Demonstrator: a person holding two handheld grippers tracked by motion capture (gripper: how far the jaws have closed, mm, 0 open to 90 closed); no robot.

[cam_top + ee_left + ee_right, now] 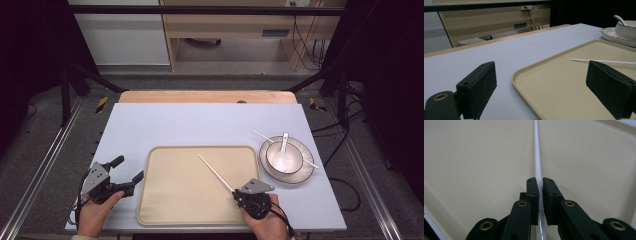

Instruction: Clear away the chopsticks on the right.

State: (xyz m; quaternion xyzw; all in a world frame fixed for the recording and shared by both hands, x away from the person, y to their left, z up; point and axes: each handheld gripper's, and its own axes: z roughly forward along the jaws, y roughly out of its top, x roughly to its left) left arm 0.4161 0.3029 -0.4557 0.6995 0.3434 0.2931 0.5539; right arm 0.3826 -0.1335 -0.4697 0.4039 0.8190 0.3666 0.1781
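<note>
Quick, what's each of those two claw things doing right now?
Left gripper: open, holding nothing.
Right gripper: shut on the white chopstick over the tray.

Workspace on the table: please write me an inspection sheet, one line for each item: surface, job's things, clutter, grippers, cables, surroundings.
Surface: pale blue table top, wooden edge at the far side.
Job's things: beige tray; one white chopstick held over it; plate right of the tray with a bowl, a spoon in the bowl and a second chopstick across the plate.
Clutter: nothing seen.
Grippers: left gripper open, jaws wide, beside the tray's left edge; right gripper shut on the white chopstick.
Cables: one trails from each gripper; more lie on the floor at the right.
Surroundings: wooden furniture beyond the table, dark frame posts at both sides.
</note>
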